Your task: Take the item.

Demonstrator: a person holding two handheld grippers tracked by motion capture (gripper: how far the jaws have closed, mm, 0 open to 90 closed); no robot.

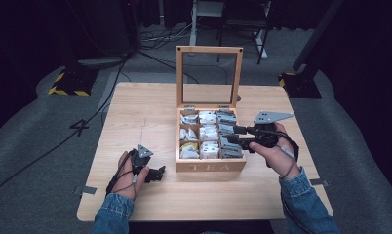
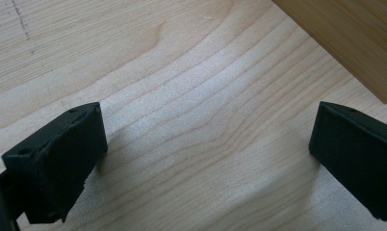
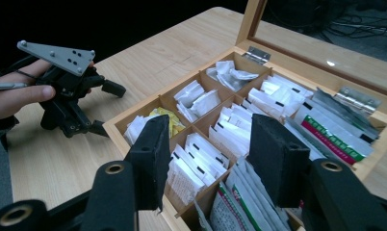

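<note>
While poised over the right-hand column of the open wooden tea box (image 1: 211, 165), right hand-held gripper (image 1: 235, 134) with jaws apart, nothing between them. Jaws level, pointing from the box's right side in toward its middle.

Box: pale wood, nine compartments in a three-by-three grid, glass-paned lid (image 1: 209, 75) hinged upright at the far edge, "TEA" on the near wall. Sits on the light wooden worktop (image 1: 145, 112), right of centre.

Right column: flat grey and green-striped tea sachets (image 3: 259, 202), packed on edge, directly below and just ahead of the right jaws in the right gripper view. Long axis of the sachets roughly along the line of the jaws, leaning toward the far wall. Middle column: white paper sachets (image 3: 199, 154). Left column: white sachets, one yellow packet (image 3: 165, 118) in the near-left compartment.

Left hand-held gripper (image 1: 156, 174) resting low on the worktop, just beside the box's near-left corner, jaws wide apart and empty; bare wood grain between them in the left gripper view, box wall (image 2: 345, 43) at upper right.

Judgement: right hand clearly the nearer to the sachets; a short drop would put the jaws astride one in the right column. Tight packing a likely snag: two sachets pinched at once.
</note>
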